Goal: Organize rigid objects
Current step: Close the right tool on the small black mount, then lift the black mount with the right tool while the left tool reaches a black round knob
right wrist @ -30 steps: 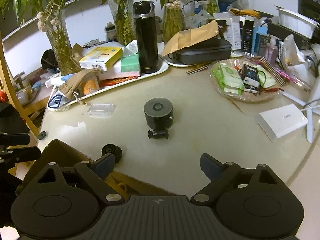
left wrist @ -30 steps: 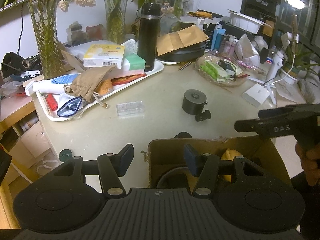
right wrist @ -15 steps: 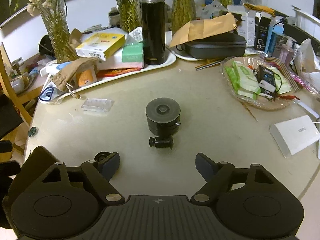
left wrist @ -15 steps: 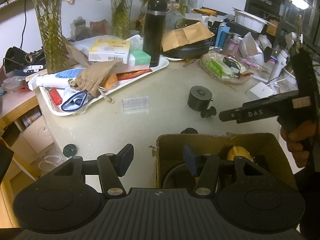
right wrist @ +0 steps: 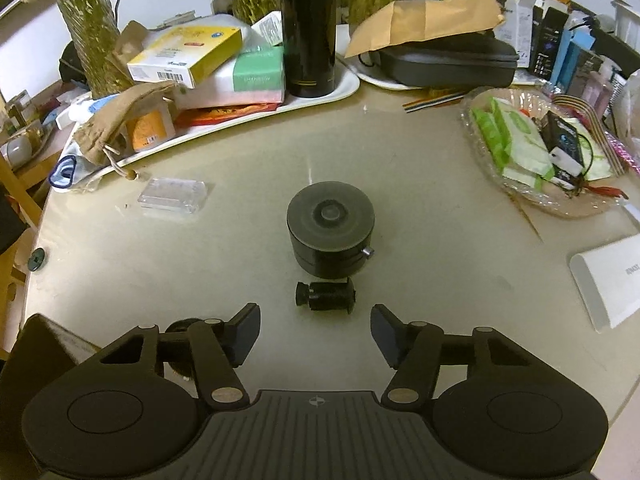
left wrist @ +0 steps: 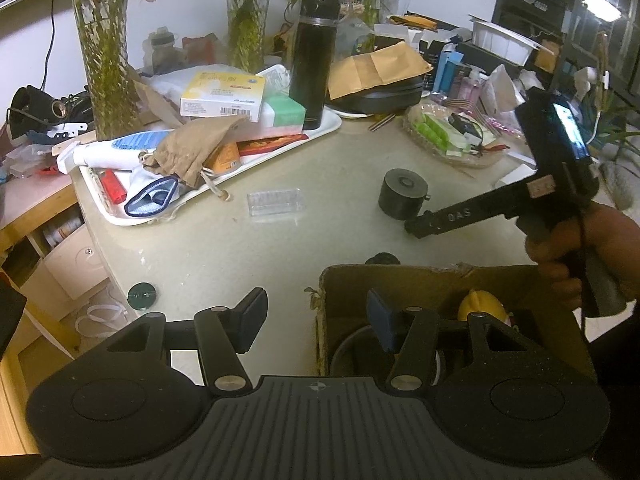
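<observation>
A small black knobbed adapter [right wrist: 326, 295] lies on the beige table just in front of my open right gripper [right wrist: 315, 330]. Behind it stands a black cylinder [right wrist: 331, 233], also in the left wrist view [left wrist: 403, 194]. A black wheel-like part [right wrist: 179, 327] sits by the right gripper's left finger, next to the cardboard box [left wrist: 420, 284]. My left gripper [left wrist: 317, 313] is open and empty over the box's left wall. The box holds a yellow object [left wrist: 480, 307] and a dark round container [left wrist: 354, 350]. A clear plastic case [right wrist: 173, 195] lies at left.
A white tray [left wrist: 320, 130] with a black flask [left wrist: 312, 60], boxes and a cloth bag stands at the back left. A glass dish [right wrist: 540, 196] of packets and a white box [right wrist: 608, 276] are at right. A small green disc [left wrist: 141, 294] lies near the table's left edge.
My right gripper has moved forward and down toward the black adapter and cylinder, which now look larger and closer. The left gripper has held roughly still over the box's left wall.
</observation>
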A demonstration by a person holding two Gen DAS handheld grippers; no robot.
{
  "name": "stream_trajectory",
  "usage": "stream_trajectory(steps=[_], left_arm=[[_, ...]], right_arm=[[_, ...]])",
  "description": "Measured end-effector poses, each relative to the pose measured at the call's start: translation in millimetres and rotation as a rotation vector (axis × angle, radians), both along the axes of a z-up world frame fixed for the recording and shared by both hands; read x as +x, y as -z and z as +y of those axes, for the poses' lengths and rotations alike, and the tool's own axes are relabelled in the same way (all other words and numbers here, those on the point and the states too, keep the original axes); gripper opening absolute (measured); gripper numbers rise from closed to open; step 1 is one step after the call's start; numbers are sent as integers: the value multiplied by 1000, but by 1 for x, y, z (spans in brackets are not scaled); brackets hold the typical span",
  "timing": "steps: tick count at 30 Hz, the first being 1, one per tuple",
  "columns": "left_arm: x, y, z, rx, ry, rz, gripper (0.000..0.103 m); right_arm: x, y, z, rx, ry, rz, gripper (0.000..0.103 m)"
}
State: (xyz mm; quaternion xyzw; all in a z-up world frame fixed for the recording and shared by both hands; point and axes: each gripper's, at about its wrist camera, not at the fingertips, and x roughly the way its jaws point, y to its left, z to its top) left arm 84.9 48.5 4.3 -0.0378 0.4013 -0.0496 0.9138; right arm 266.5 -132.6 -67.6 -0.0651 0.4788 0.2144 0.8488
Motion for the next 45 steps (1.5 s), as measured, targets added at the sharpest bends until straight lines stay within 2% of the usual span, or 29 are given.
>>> stream_trajectory(steps=[15, 18, 21, 34, 45], left_arm=[[1, 3, 7, -16, -17, 20, 54], [2, 3, 7, -16, -17, 21, 54], [2, 3, 7, -16, -16, 20, 54], [2, 4, 7, -15, -19, 22, 54], [2, 2, 5, -13, -17, 15, 54]], right_arm=[[25, 17, 11, -35, 34, 57, 57], [26, 20, 14, -49, 36, 61, 52], [27, 22, 14, -60, 38, 65, 42], [23, 20, 12, -55, 40, 57, 42], [14, 7, 3, -18, 60, 23, 42]])
